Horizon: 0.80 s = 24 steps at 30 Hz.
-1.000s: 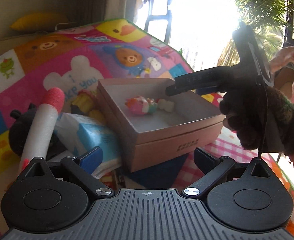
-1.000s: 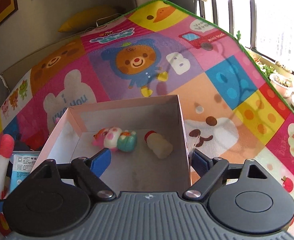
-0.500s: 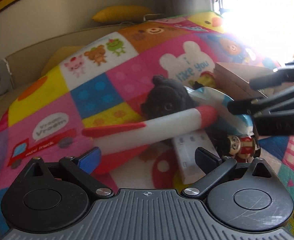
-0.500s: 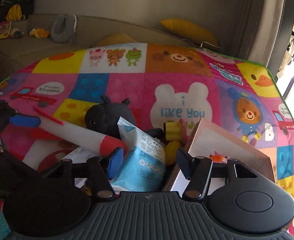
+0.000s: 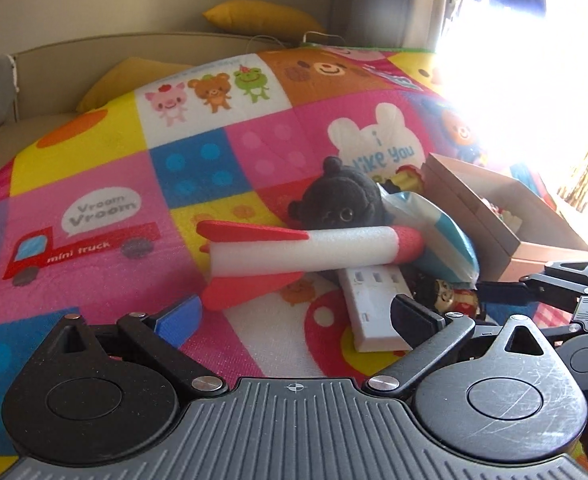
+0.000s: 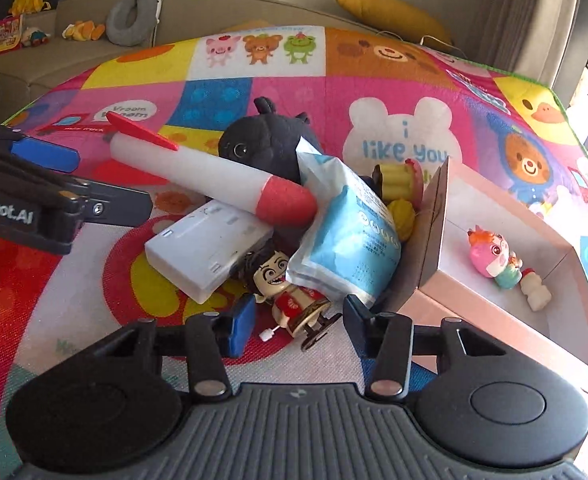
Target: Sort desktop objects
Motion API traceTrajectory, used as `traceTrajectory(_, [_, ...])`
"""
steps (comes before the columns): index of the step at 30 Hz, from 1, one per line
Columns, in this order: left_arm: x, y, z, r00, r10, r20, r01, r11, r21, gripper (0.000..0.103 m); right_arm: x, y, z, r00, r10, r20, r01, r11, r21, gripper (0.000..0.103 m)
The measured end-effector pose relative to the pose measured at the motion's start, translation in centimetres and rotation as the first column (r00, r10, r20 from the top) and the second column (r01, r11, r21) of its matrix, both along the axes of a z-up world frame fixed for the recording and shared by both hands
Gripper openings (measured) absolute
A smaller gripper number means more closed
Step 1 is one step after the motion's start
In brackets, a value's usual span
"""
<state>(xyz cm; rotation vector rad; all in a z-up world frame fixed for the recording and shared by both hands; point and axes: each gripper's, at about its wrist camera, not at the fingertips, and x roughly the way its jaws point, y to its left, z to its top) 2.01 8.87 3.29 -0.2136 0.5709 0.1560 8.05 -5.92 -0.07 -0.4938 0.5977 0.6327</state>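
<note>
as seen from the right wrist, nearest: right gripper (image 6: 297, 326), jaws just narrowed yet not pressing, wind-up figurine (image 6: 289, 298) standing between the pads (image 6: 241, 326), untouched. just behind the figurine: white rectangular block (image 6: 209, 246) lying flat, blue-and-white packet (image 6: 348, 240) leaning against the wall of the cardboard box (image 6: 430, 232). resting across block and packet: foam rocket (image 6: 213, 172), red nose toward the box. behind the rocket: black plush toy (image 6: 269, 146); beside the box corner, yellow toys (image 6: 400, 196), kind not clear. inside the box, already sorted: pink squishy figure (image 6: 490, 256) and small white bottle-shaped piece (image 6: 536, 294).

from the left wrist: left gripper (image 5: 294, 316), jaws spread wide and holding nothing, hovering over the play mat (image 5: 93, 168) just short of the rocket's tail fin.

step in hand, as judged: picking the next item from the pile, the figurine being the likely target. next move calls for closing squarely on the figurine's body, clear of the packet edge just above it, then lifting straight so the leaning packet and rocket stay put, and carrying across to the box.

legible writing: "robot.ai" on the left gripper's side in the right view; on the mat, "i like you", "vroom vroom", "mini truck". packet print too small to read.
</note>
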Motion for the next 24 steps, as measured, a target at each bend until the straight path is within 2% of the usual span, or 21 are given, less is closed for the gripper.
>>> traceTrajectory(1, [-0.1, -0.4, 0.0, 1.0, -0.011, 0.002, 0.011, 1.0, 0.005, 0.103, -0.2, -0.3, 0.2, 1.0, -0.006, 0.003, 0.006, 1.0, 0.006, 0.038])
traceTrajectory(4, [0.1, -1.9, 0.0, 0.998, -0.055, -0.004, 0.055, 0.998, 0.026, 0.103, -0.9, -2.2, 1.0, 0.999, 0.003, -0.036, -0.001, 0.999, 0.045, 0.038])
traceTrajectory(8, [1.4, -4.2, -0.4, 0.994, -0.109, -0.023, 0.11, 0.991, 0.075, 0.103, -2.9, -5.7, 1.1, 0.997, -0.028, -0.066, 0.031, 0.999, 0.042, 0.038])
traceTrajectory(13, [4.2, -6.3, -1.1, 0.992, -0.106, -0.073, 0.116, 0.981, 0.154, 0.102, -5.5, -10.3, 1.6, 0.994, -0.064, -0.091, 0.074, 0.992, 0.103, 0.037])
traceTrajectory(14, [4.7, -6.6, -1.3, 0.991, -0.101, -0.084, 0.114, 0.979, 0.169, 0.097, -5.9, -11.1, 1.7, 0.993, -0.08, -0.087, 0.09, 0.989, 0.119, 0.037])
traceTrajectory(15, [5.1, -6.8, -1.5, 0.991, -0.093, -0.099, 0.11, 0.977, 0.181, 0.083, -6.1, -11.9, 1.7, 0.992, -0.097, -0.081, 0.107, 0.985, 0.137, 0.04])
traceTrajectory(17, [5.7, -6.9, -1.8, 0.988, -0.084, -0.128, 0.107, 0.978, 0.18, 0.067, -6.3, -13.3, 1.7, 0.987, -0.145, -0.067, 0.154, 0.974, 0.168, 0.056])
traceTrajectory(19, [5.8, -6.8, -1.9, 0.988, -0.076, -0.137, 0.101, 0.978, 0.183, 0.068, -6.2, -14.5, 1.7, 0.979, -0.192, -0.073, 0.203, 0.958, 0.204, 0.068])
traceTrajectory(20, [5.7, -6.9, -1.9, 0.988, -0.077, -0.136, 0.103, 0.977, 0.189, 0.064, -6.1, -15.0, 1.6, 0.974, -0.213, -0.079, 0.225, 0.949, 0.221, 0.072])
traceTrajectory(21, [5.6, -7.0, -1.8, 0.987, -0.079, -0.138, 0.106, 0.975, 0.196, 0.054, -6.1, -15.4, 1.5, 0.97, -0.227, -0.082, 0.24, 0.943, 0.229, 0.074])
traceTrajectory(24, [4.4, -7.5, -1.4, 0.986, -0.09, -0.142, 0.12, 0.969, 0.215, 0.053, -6.2, -16.4, 1.2, 0.962, -0.262, -0.072, 0.272, 0.931, 0.243, 0.085])
